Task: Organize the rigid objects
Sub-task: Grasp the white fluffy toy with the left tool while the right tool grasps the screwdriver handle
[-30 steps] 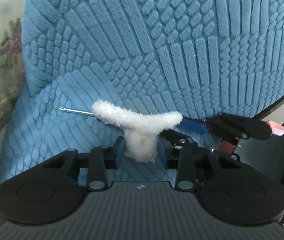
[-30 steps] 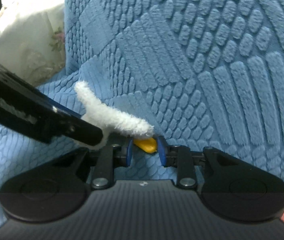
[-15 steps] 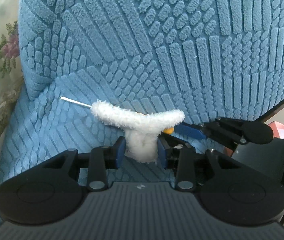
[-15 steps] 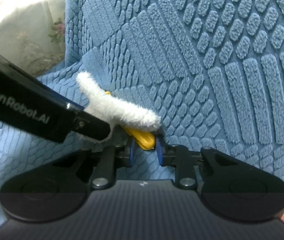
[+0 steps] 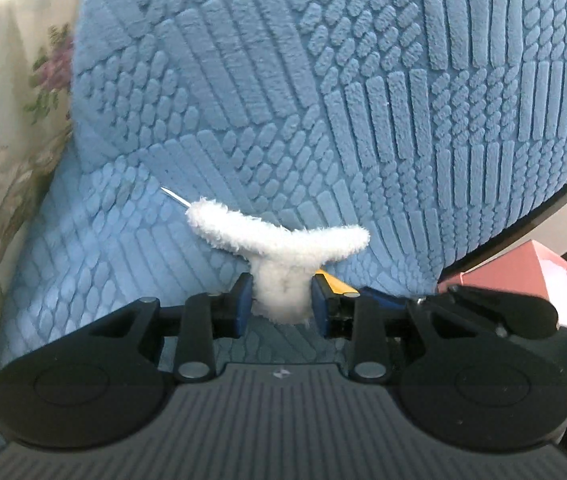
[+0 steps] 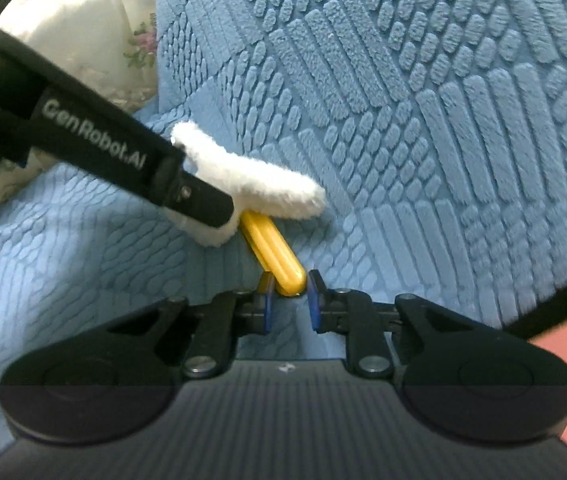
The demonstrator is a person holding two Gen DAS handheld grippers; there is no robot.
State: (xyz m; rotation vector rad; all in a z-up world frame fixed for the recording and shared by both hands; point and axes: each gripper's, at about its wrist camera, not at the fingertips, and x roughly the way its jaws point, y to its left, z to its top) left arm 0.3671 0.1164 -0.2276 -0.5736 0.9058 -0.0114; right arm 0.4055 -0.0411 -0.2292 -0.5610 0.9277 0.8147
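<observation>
The left gripper (image 5: 281, 306) is being kept closed on the stem of a white fluffy sleeve (image 5: 279, 240). The right gripper (image 6: 288, 294) is being held narrowly around the near end of a yellow handle (image 6: 273, 246) (its far end is hidden under the fluff). A thin metal tip (image 5: 175, 197) is seen protruding leftward, above a blue textured blanket (image 5: 363, 100).

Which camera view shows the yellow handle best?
The right wrist view. There the yellow handle runs in plain sight from under the white fluffy sleeve to the right gripper, whose fingers close on its end. The left wrist view shows only a small yellow corner beside the left gripper.
</observation>
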